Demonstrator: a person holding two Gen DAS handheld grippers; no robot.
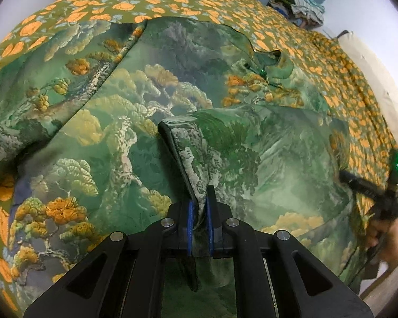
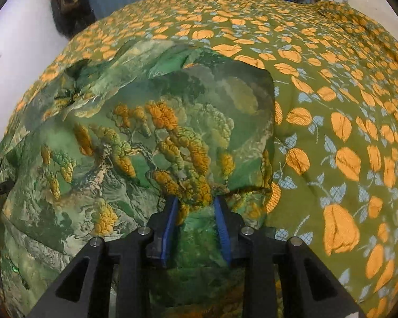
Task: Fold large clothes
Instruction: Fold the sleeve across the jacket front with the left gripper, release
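Observation:
A large green garment [image 1: 135, 111] printed with trees and orange blossoms lies spread on a bed; it also shows in the right wrist view [image 2: 146, 132]. My left gripper [image 1: 199, 206] is shut on a dark-lined edge of the garment [image 1: 183, 153], lifting it as a fold. My right gripper [image 2: 196, 209] has its blue pads [image 2: 171, 222] partly apart around a bunched fold of the garment [image 2: 193, 198]; the cloth sits between them. The right gripper's body also shows blurred at the far right of the left wrist view [image 1: 379, 193]. The garment's collar [image 1: 276, 63] lies toward the back.
The bed is covered by an olive bedspread [image 2: 331, 122] with orange leaf shapes. A pile of clothes [image 1: 302, 5] sits at the back right. White walls [image 2: 18, 61] flank the bed. A dark object [image 2: 69, 8] stands at the back left.

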